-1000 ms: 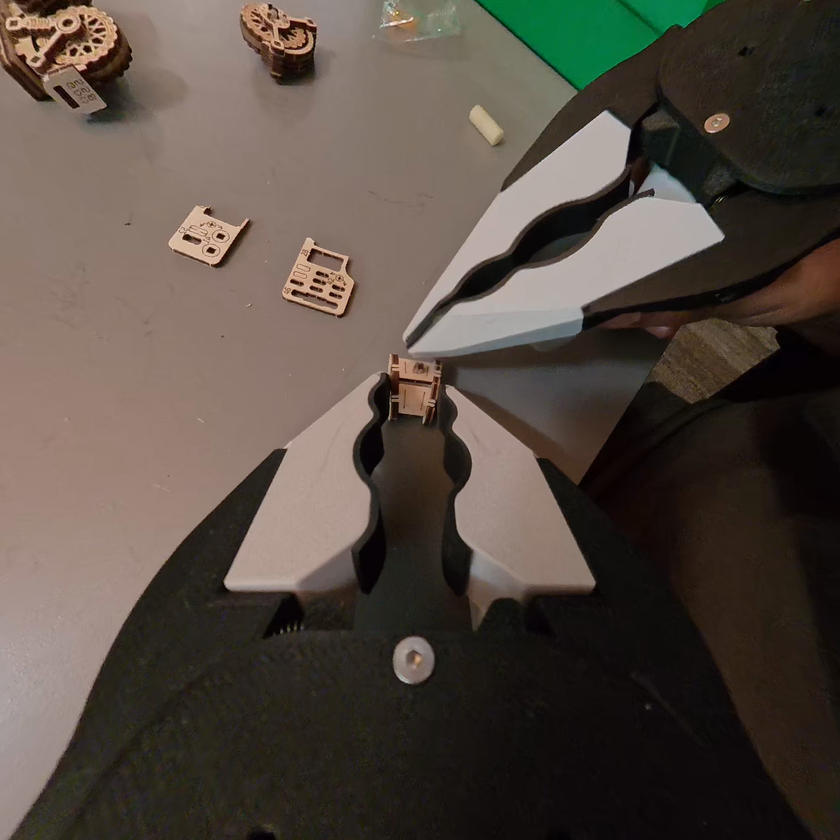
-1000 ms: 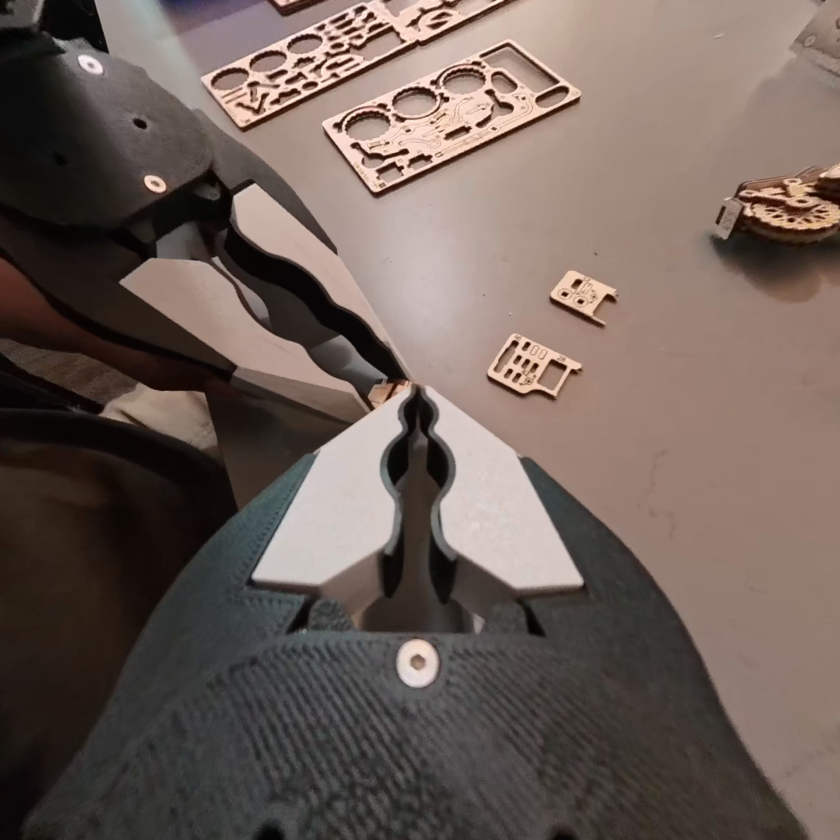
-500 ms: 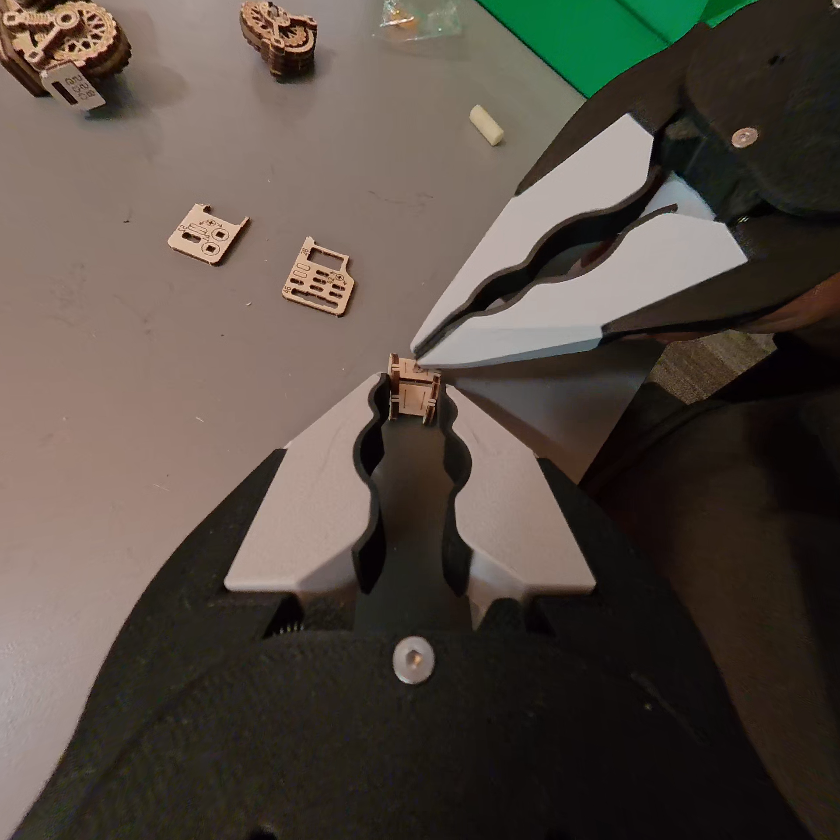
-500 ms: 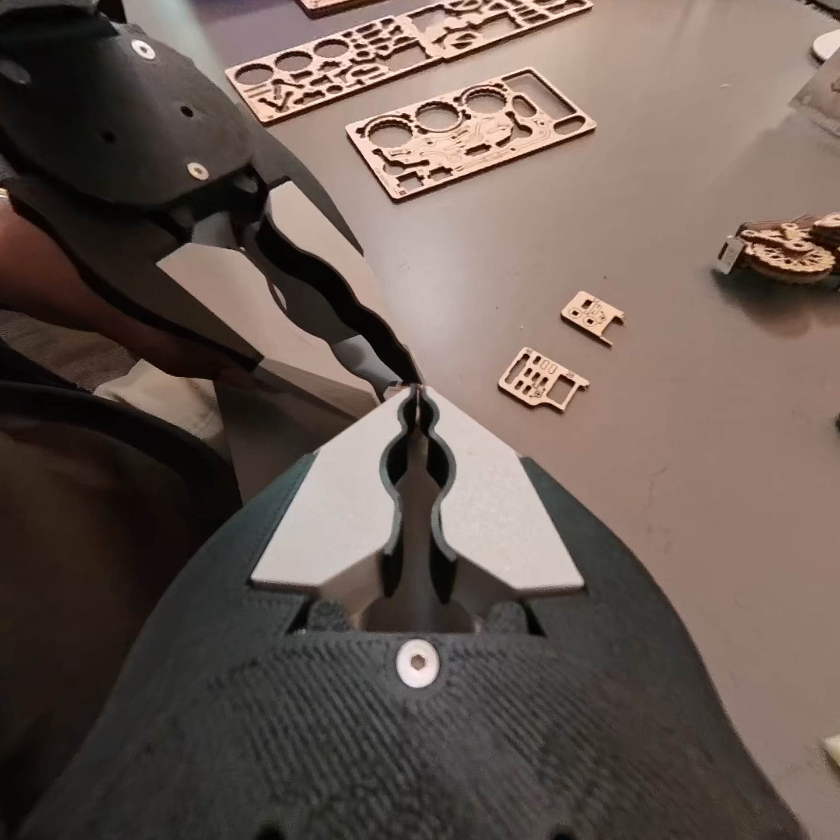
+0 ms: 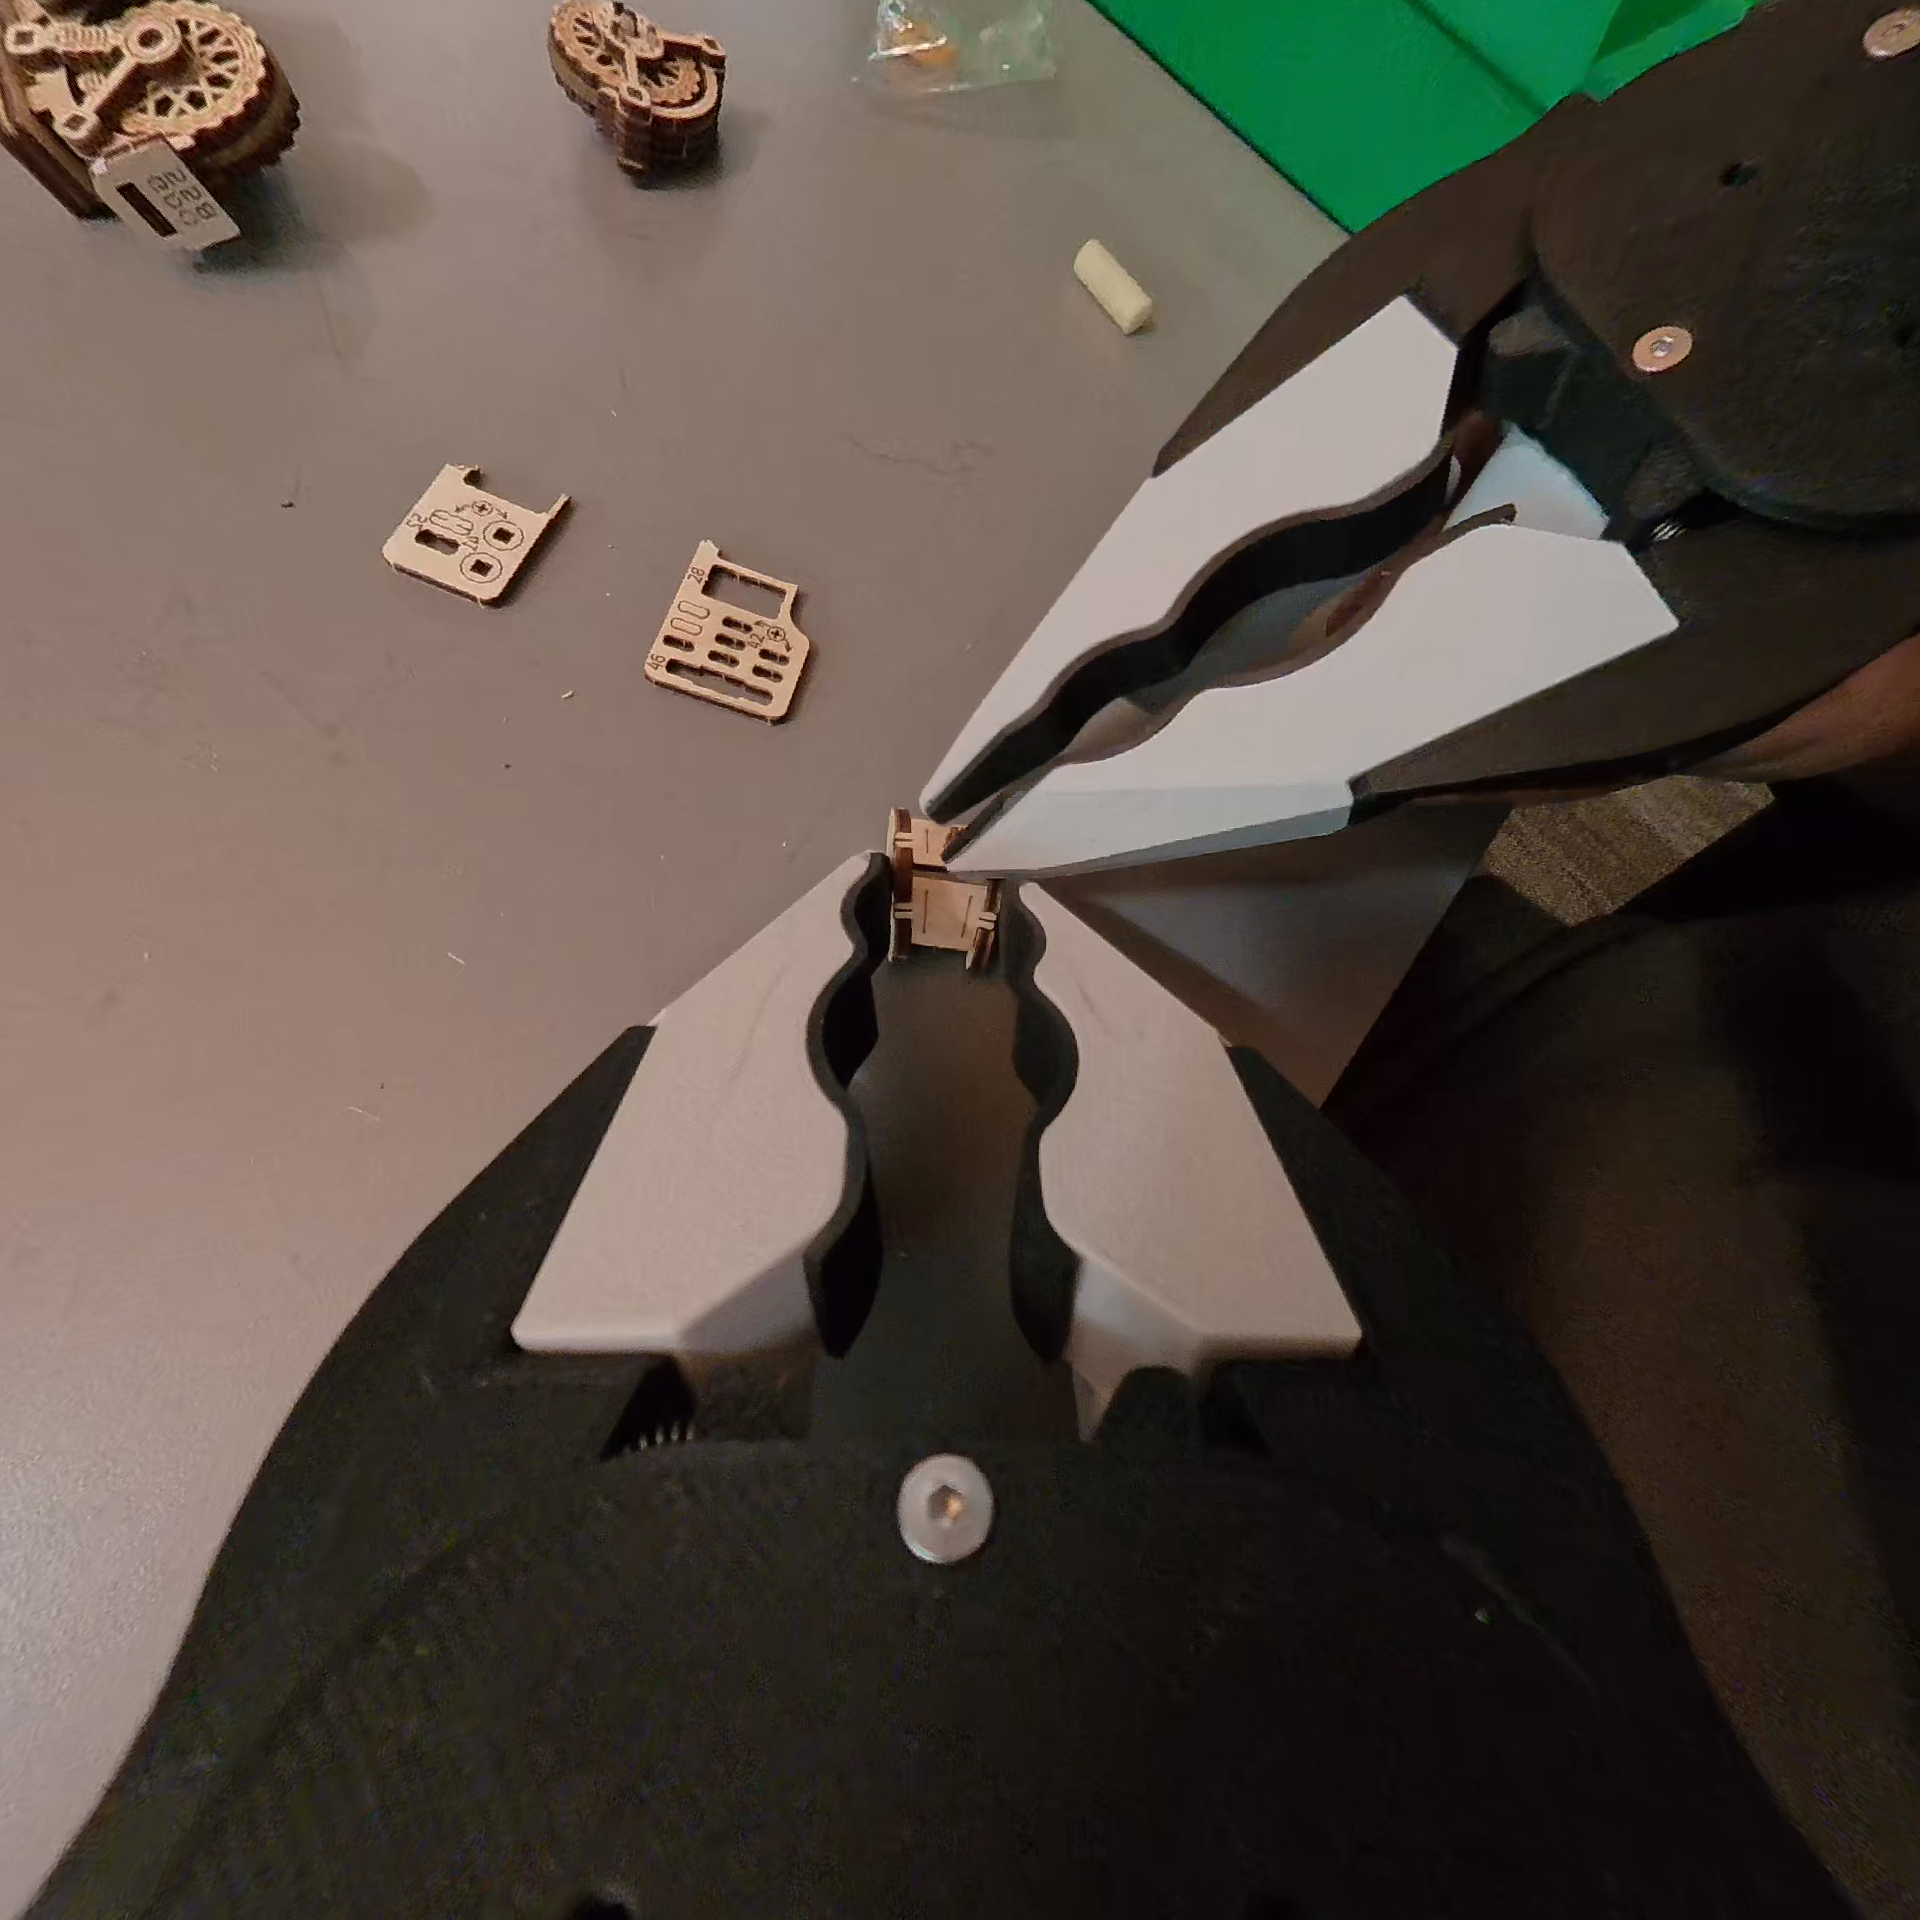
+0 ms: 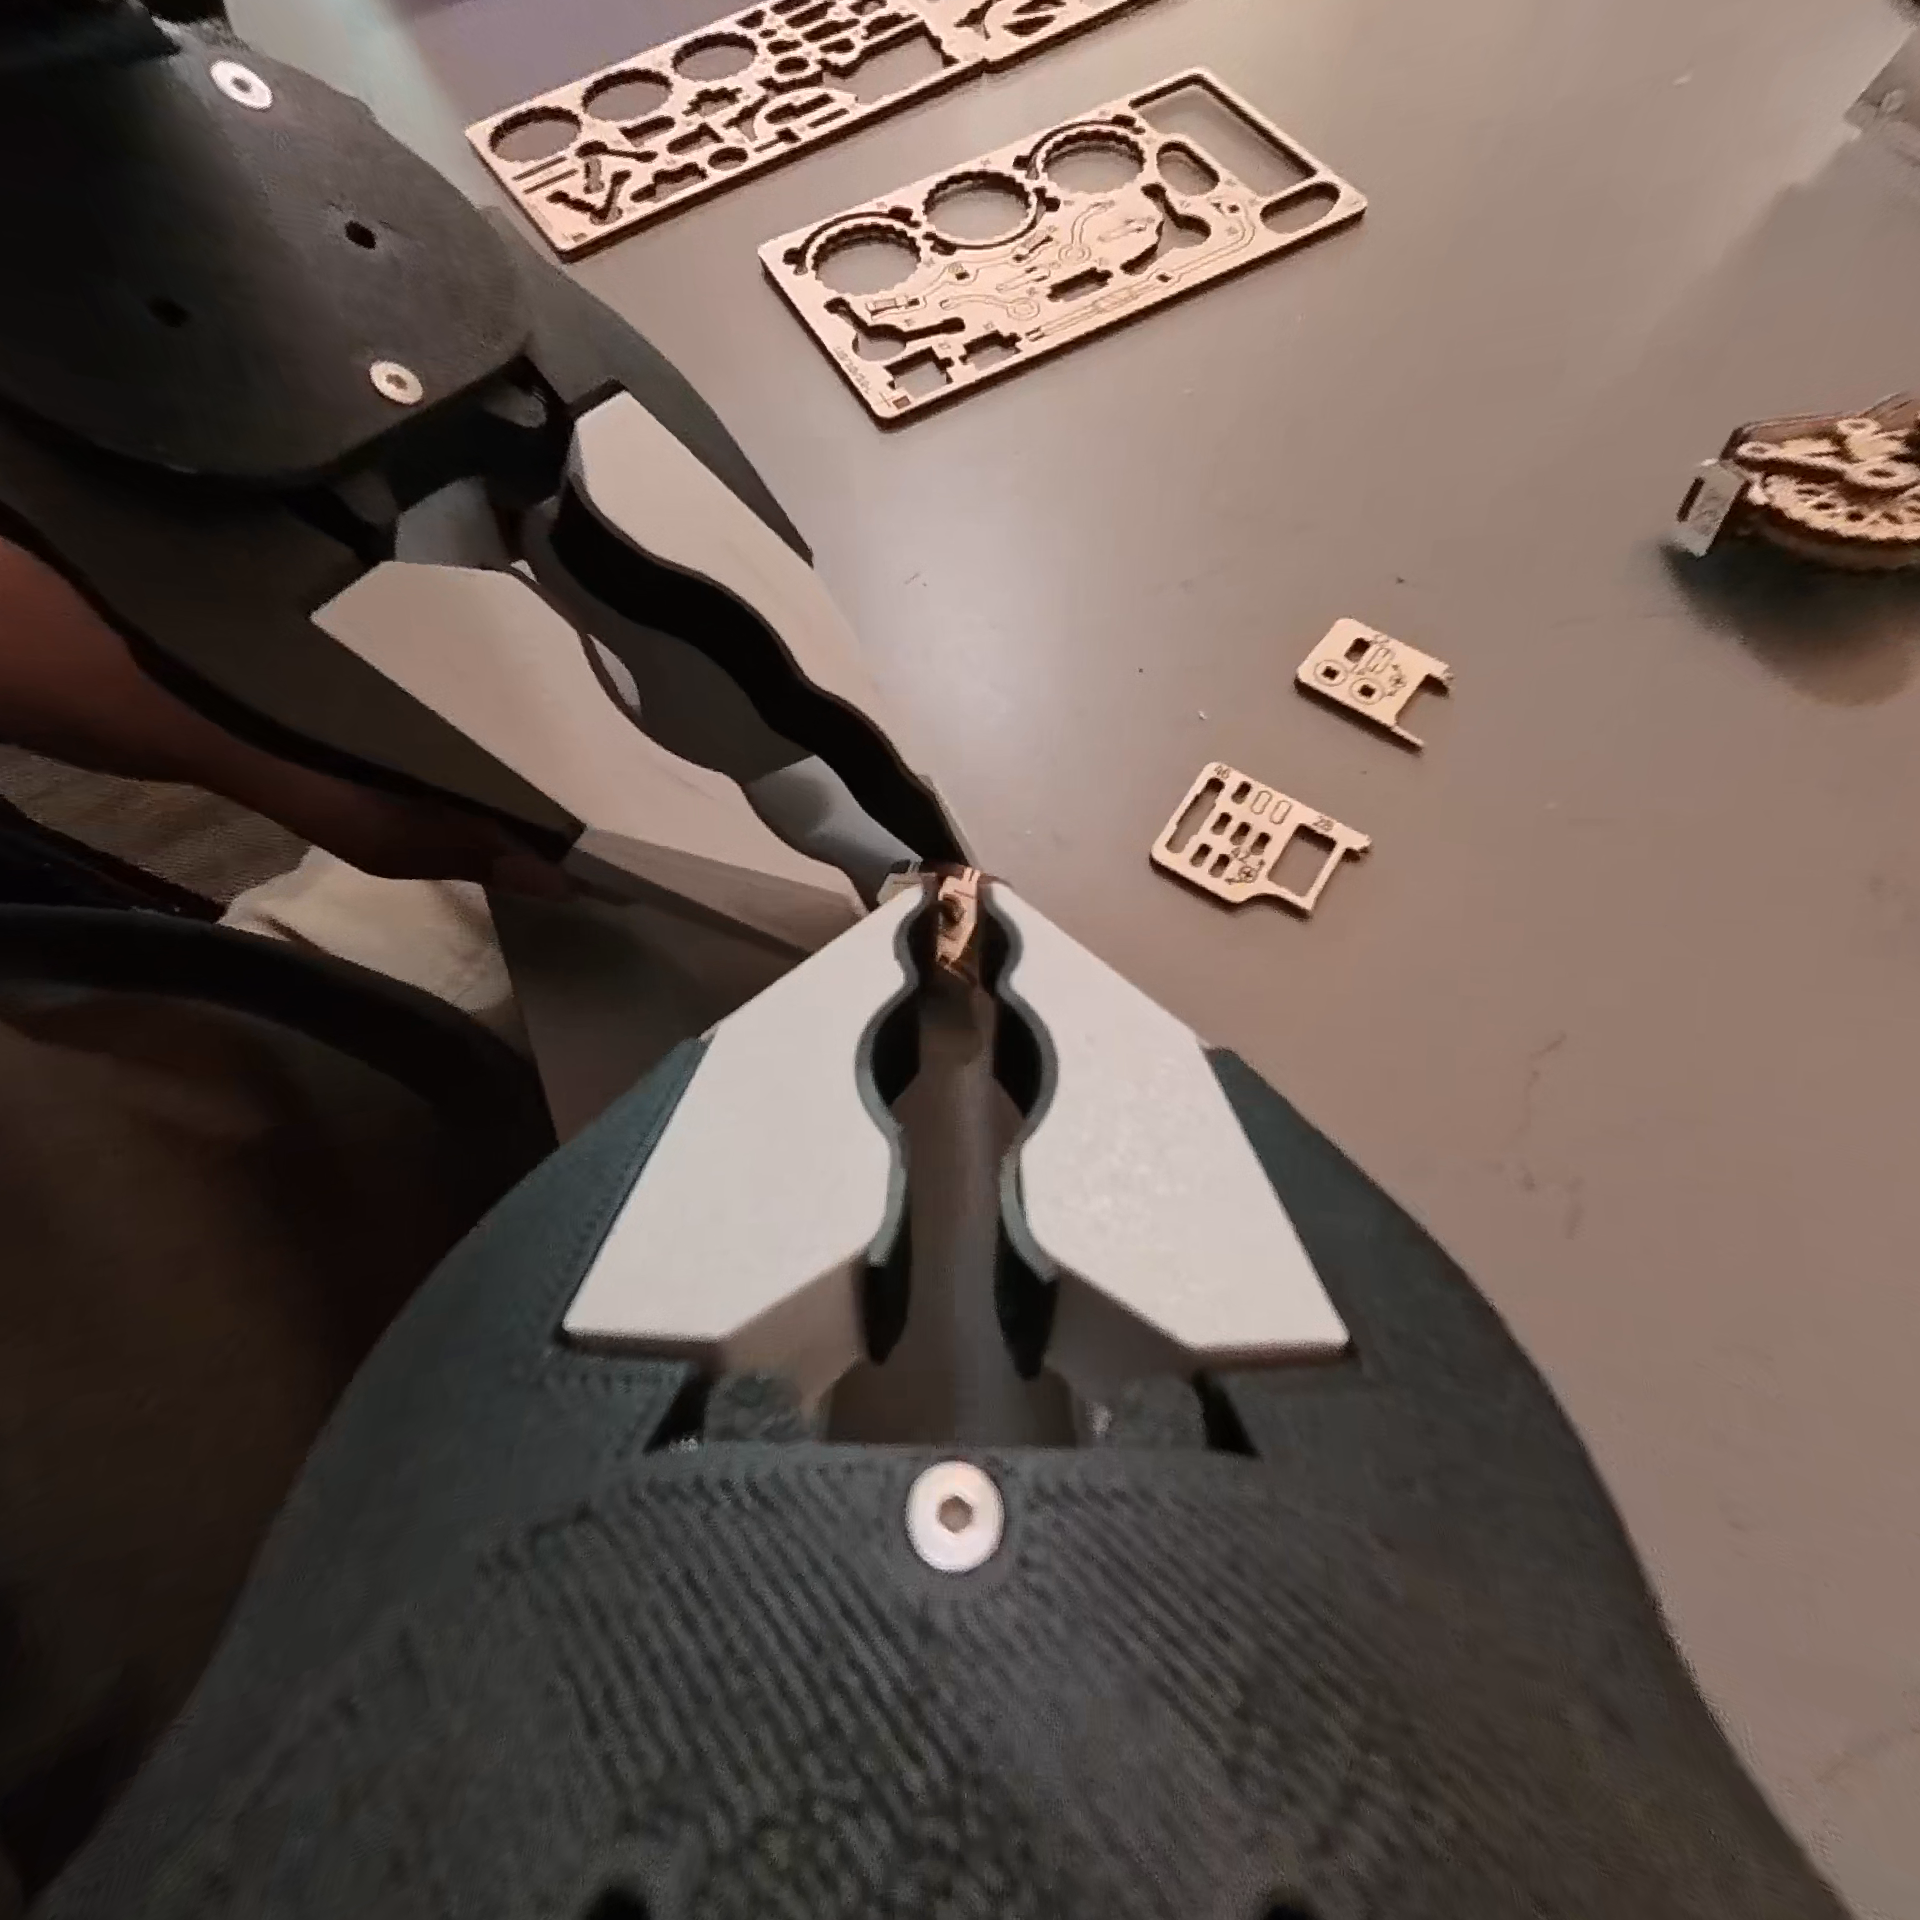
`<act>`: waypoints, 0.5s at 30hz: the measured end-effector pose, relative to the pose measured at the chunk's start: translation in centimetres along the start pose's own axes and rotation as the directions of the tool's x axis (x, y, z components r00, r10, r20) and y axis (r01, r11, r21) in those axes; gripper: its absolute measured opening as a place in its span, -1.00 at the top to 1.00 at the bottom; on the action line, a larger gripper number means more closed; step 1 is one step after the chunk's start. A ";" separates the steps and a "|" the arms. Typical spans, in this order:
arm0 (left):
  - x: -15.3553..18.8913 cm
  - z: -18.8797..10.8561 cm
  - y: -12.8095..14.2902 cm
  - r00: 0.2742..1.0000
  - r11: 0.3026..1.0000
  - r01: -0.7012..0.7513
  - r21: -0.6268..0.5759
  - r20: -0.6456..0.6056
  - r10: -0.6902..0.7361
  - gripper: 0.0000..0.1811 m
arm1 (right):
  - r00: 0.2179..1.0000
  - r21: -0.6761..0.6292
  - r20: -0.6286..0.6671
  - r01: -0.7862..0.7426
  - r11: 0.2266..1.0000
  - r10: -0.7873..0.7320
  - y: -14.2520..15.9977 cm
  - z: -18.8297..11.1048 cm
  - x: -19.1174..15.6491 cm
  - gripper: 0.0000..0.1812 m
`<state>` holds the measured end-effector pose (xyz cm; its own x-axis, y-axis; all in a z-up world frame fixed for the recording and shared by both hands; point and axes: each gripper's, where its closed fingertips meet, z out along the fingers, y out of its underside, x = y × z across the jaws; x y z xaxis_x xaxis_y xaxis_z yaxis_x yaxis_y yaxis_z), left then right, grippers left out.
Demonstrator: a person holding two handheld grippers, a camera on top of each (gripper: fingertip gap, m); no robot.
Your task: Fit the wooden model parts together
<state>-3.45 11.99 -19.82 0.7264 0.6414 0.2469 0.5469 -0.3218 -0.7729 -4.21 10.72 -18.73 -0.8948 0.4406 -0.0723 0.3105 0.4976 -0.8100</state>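
1. Left gripper (image 5: 943, 914): jaws closed on a small wooden box-shaped part (image 5: 943, 916), pinched at the fingertips above the near edge of the grey table (image 5: 312, 935).
2. Right gripper (image 5: 951, 821): enters the left wrist view from 2 o'clock. Its tips are slightly parted around the upper end of the same part; in the right wrist view a wooden sliver (image 6: 954, 920) sits between its tips. Whether this is a separate piece or the part's own end cannot be told.
3. Loose flat pieces: a slotted plate (image 5: 727, 634) at 11 o'clock of the held part and a notched plate (image 5: 473, 535) farther out at 10 o'clock, both lying flat.
4. Finished gear assemblies (image 5: 135, 94) and (image 5: 639, 83) stand at the far edge; emptied cut-out sheets (image 6: 1060, 239) lie at 12 o'clock in the right wrist view.
5. Likely risks: the two tips meet at an angle, so sideways pressure may twist the part out of the left grip; excess squeeze may snap a thin tab; a dropped part may fall off the table edge.
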 end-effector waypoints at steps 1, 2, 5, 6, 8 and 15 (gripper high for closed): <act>0.0 0.0 0.0 1.000 1.000 0.001 0.001 0.000 -0.001 0.78 | 1.000 0.000 0.001 -0.011 1.000 0.011 0.0 0.0 0.0 0.94; 0.0 0.0 0.0 1.000 1.000 0.002 0.000 0.000 -0.002 0.78 | 1.000 0.000 0.003 -0.017 1.000 0.017 0.0 0.0 0.0 0.94; 0.0 0.0 0.0 1.000 1.000 0.002 0.000 0.000 -0.002 0.78 | 0.999 0.000 0.008 -0.032 0.999 0.032 0.0 0.0 0.0 0.94; 0.0 0.0 0.0 1.000 1.000 0.002 0.001 0.000 -0.002 0.78 | 0.999 0.001 0.009 -0.037 0.999 0.037 0.0 0.0 0.0 0.94; 0.0 0.0 0.0 1.000 1.000 0.004 0.001 0.002 -0.004 0.78 | 0.999 0.001 0.010 -0.046 0.999 0.046 0.0 0.0 0.1 0.94; 0.0 0.0 0.0 1.000 1.000 0.004 0.001 0.002 -0.004 0.78 | 0.998 0.001 0.018 -0.063 0.998 0.063 0.0 0.0 0.0 0.94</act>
<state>-3.51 11.98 -19.82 0.7233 0.6442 0.2487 0.5492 -0.3184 -0.7727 -4.25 10.75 -18.76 -0.8791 0.4574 -0.1340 0.3661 0.4680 -0.8043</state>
